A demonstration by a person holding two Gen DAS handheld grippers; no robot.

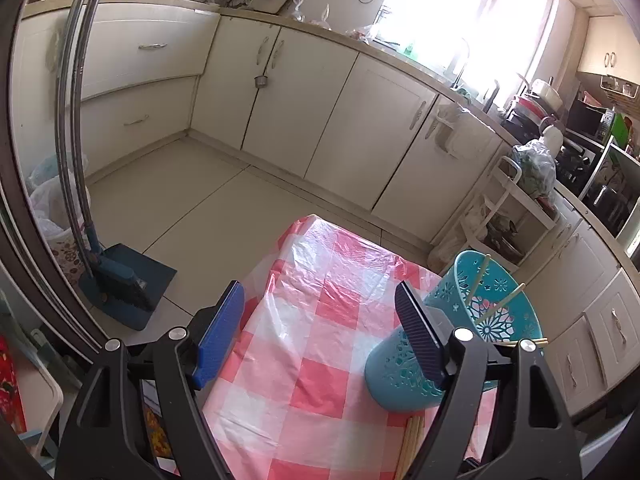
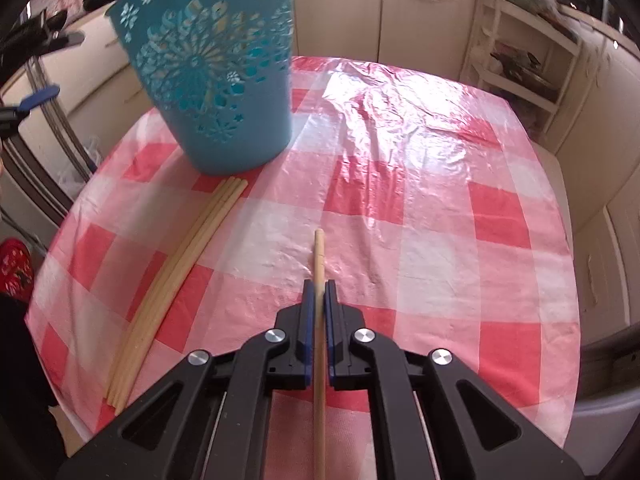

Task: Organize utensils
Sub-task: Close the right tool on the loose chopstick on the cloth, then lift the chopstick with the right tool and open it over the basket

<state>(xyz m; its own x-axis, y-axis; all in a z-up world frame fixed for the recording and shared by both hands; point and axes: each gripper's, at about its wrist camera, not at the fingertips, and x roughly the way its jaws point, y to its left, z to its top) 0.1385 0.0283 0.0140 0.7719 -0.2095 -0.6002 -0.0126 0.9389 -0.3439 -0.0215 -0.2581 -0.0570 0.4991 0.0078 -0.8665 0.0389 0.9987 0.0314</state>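
Chopstick (image 2: 319,264) in right tool (image 2: 319,294) visible right view only.

The left wrist camera is looking down from above the worktop (image 1: 304,344) edge toward the floor and cabinets. The right one is sitting low and close, facing across it. Both are sharing the teal basket (image 1: 404,364) (image 2: 216,80).
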